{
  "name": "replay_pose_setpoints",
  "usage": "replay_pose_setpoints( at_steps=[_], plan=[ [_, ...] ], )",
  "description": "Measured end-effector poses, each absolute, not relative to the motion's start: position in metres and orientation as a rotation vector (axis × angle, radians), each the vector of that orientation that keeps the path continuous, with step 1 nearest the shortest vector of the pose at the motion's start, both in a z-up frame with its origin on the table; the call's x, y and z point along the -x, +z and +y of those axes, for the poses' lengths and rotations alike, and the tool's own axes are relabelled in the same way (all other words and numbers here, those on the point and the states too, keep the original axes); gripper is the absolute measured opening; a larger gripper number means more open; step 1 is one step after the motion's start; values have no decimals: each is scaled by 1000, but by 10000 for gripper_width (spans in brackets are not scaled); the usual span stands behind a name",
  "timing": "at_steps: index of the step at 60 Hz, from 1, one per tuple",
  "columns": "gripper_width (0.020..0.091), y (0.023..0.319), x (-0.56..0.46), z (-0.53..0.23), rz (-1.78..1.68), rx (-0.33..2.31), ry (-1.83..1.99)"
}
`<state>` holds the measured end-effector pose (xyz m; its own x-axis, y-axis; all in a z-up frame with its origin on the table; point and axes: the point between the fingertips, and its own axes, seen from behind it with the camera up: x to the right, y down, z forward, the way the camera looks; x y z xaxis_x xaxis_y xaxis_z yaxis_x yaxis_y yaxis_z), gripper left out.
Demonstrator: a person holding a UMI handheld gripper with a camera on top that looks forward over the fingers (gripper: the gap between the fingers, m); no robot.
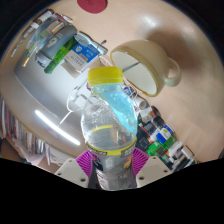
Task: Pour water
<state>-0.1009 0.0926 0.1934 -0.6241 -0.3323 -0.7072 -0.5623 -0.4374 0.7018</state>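
Gripper (108,160) fingers clamped on a clear plastic yellow-capped water bottle (108,118); cream ceramic cup (146,62) just beyond.

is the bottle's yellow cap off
No, the yellow cap sits on top of the water bottle, which is held between the gripper fingers.

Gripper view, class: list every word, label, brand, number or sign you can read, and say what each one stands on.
No text here can be read.
The bottle with the yellow cap, held between the tongs: no readable label.
The boxes beyond the bottle: printing shows, too small and blurred to read.
The cup: plain, no marking visible.
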Motion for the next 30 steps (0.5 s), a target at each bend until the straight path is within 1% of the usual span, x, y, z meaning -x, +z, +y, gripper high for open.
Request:
replay_pose_setpoints(
  at_steps=[7,10,14,18,23,26,29,30],
  plan=[
    [481,200,111,91,1536,1292,2226],
    [479,202,118,85,1492,1337,2224],
    [480,204,130,76,1351,1470,2146],
    [479,204,131,70,1131,1645,1949],
    [480,232,112,68,741,1757,1628],
    [483,252,77,77,520,1739,1412],
    [482,281,40,91,353,1689,1167],
    [482,296,32,92,321,1683,1077]
  ],
)
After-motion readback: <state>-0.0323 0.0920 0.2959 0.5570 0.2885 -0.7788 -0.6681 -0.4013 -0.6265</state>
